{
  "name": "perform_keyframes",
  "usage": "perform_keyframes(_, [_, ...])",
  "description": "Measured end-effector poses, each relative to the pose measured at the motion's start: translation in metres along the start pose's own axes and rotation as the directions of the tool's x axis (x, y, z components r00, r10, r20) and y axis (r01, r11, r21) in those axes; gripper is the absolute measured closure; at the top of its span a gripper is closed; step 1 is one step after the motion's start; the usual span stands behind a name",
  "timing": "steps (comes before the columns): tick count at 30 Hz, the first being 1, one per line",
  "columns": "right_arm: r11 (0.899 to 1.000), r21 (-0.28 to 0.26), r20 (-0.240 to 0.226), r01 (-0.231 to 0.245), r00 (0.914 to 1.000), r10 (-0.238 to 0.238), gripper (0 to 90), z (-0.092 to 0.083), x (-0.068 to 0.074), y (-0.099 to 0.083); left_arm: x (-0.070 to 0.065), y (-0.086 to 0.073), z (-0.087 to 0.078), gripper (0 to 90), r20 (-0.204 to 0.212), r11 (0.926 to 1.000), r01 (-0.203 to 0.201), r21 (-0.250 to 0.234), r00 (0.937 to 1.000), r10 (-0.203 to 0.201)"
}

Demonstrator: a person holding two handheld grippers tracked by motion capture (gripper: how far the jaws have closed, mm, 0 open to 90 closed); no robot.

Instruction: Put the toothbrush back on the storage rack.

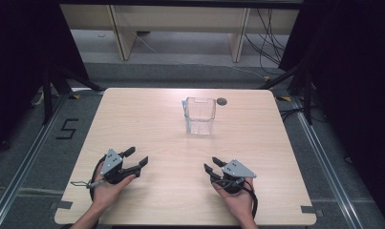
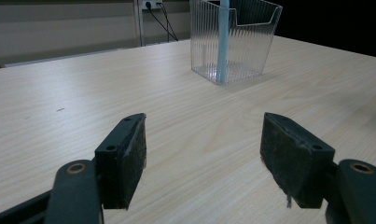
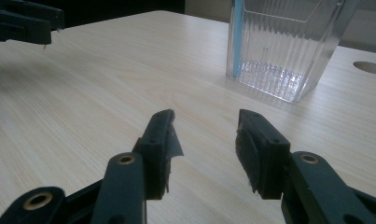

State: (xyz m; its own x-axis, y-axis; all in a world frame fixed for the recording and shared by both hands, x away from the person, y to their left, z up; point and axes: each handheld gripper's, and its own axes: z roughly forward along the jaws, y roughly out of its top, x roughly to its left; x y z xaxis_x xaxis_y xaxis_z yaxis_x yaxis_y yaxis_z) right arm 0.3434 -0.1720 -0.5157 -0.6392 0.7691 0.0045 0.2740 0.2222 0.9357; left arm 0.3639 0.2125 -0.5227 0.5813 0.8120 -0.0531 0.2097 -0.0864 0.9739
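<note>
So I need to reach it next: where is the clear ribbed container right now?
In the high view, the clear ribbed container stands on the far middle of the table, just left of the dark round hole, ahead of both tongs.

Lighting's pretty even from overhead on the table, with a soft sheen on the wood in both gripper views and only faint shadows. The room around the table goes nearly black in the high view. Close-up jaws look a bit soft, and the clear bin glints slightly.
</note>
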Motion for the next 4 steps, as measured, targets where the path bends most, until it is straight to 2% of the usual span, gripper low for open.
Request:
perform_keyframes(1, [1.0, -0.006, 0.009, 0.012, 0.9999, -0.012, 56.7, -0.0001, -0.0007, 0.0, -0.0001, -0.0008, 0.0007, 31.4, -0.006, 0.9998, -0.003, -0.021, 1.0, 0.003])
perform_keyframes(2, [1.0, 0.012, 0.006, -0.022, 0.9997, 0.022, 56.6, -0.0013, 0.0014, 0.0001, -0.0001, -0.0009, 0.0004, 31.7, 0.001, 0.9997, -0.002, -0.023, 1.0, 0.002])
perform_keyframes(3, [1.0, 0.009, 0.008, -0.017, 0.9998, 0.017, 56.6, -0.0008, 0.0008, 0.0001, -0.0006, -0.0004, -0.0017, 31.7, -0.01, 0.9999, -0.006, -0.008, 0.9999, 0.006])
perform_keyframes(4, [1.0, 0.005, -0.005, -0.016, 0.9999, 0.016, 56.5, -0.0003, -0.0001, 0.0005, -0.0006, -0.0007, -0.0017, 31.8, -0.009, 0.9998, -0.008, -0.016, 0.9999, 0.007])
